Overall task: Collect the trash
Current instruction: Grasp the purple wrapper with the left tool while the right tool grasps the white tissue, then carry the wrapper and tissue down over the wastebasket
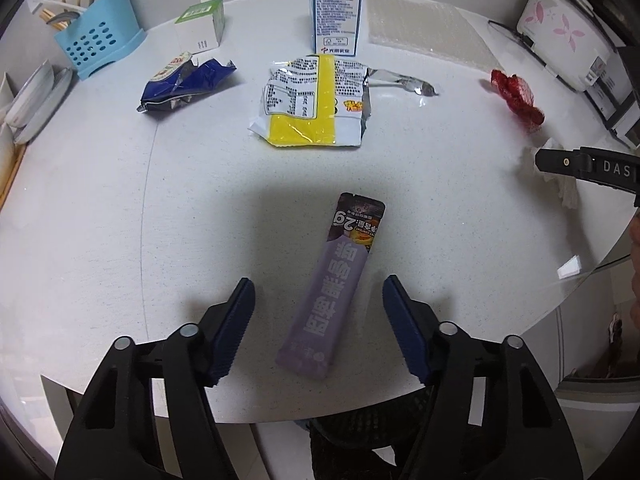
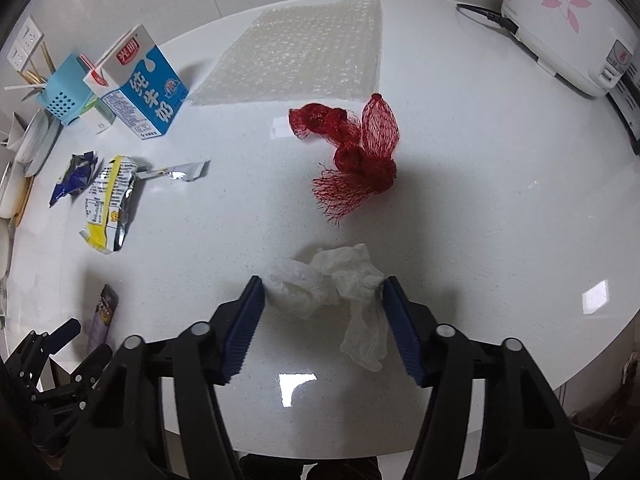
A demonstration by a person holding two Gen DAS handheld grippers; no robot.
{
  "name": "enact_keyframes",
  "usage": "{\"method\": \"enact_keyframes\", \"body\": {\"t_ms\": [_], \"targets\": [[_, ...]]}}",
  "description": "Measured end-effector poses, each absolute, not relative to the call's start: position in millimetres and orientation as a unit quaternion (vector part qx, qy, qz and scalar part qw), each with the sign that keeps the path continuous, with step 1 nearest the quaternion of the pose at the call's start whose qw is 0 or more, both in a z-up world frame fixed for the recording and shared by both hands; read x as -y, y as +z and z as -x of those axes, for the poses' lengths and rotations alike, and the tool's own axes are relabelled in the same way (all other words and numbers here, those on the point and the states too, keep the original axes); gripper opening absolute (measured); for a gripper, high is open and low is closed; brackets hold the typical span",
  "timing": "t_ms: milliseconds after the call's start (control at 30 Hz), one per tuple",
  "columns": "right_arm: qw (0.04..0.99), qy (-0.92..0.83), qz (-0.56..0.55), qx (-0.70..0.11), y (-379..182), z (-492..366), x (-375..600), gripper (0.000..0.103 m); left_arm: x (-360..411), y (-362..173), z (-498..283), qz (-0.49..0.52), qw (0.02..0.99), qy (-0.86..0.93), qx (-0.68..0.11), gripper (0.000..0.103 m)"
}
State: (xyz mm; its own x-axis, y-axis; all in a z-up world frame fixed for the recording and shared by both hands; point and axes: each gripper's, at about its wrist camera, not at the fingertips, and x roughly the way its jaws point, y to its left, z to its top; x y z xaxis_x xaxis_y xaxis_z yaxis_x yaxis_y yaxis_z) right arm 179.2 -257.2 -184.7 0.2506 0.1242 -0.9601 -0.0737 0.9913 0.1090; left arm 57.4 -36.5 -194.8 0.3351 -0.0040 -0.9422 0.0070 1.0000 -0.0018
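Note:
A purple snack wrapper (image 1: 326, 300) lies flat near the front edge of the white round table (image 1: 100, 220). My left gripper (image 1: 320, 286) hangs over it, open, with a blue pad on each side and a gap to both. A crumpled white tissue (image 2: 332, 280) lies between the fingers of my right gripper (image 2: 323, 282). Its edges reach both pads, but it looks unsqueezed, so the gripper is open. Further out lie a red mesh net (image 2: 356, 152), a yellow and white bag (image 1: 316, 100), a blue wrapper (image 1: 184, 84) and a strip of silver foil (image 1: 400, 80).
A milk carton (image 1: 336, 8), a small green and white box (image 1: 200, 28) and a blue utensil holder (image 1: 98, 36) stand at the back. Bubble wrap (image 2: 304, 52) lies flat there, a rice cooker (image 2: 568, 16) stands at the right, and plates (image 1: 36, 100) are stacked at the left.

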Motion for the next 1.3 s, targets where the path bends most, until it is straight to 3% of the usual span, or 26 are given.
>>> {"method": "enact_keyframes", "body": {"t_ms": [133, 267, 400, 600, 1300], "targets": [[0.783, 0.064, -0.023, -0.618, -191.9, -181.9, 256.2, 0.041, 42.7, -195.0, -60.6, -0.013, 0.816, 0.0, -0.578, 0.048], [0.788, 0.066, -0.027, -0.612, -193.4, -183.3, 258.2, 0.028, 43.6, -193.8, -65.0, -0.008, 0.813, 0.014, -0.582, 0.024], [0.795, 0.064, -0.015, -0.604, -193.8, -182.5, 258.5, 0.018, 43.0, -193.1, -67.1, -0.003, 0.811, 0.027, -0.585, 0.017], [0.798, 0.078, -0.01, -0.597, -193.0, -182.4, 262.4, 0.015, 42.1, -189.9, -66.3, 0.017, 0.813, 0.041, -0.581, 0.013], [0.824, 0.14, 0.025, -0.548, -153.8, -152.6, 270.2, 0.015, 63.6, -159.1, -41.8, 0.053, 0.835, 0.083, -0.541, 0.013]]}}
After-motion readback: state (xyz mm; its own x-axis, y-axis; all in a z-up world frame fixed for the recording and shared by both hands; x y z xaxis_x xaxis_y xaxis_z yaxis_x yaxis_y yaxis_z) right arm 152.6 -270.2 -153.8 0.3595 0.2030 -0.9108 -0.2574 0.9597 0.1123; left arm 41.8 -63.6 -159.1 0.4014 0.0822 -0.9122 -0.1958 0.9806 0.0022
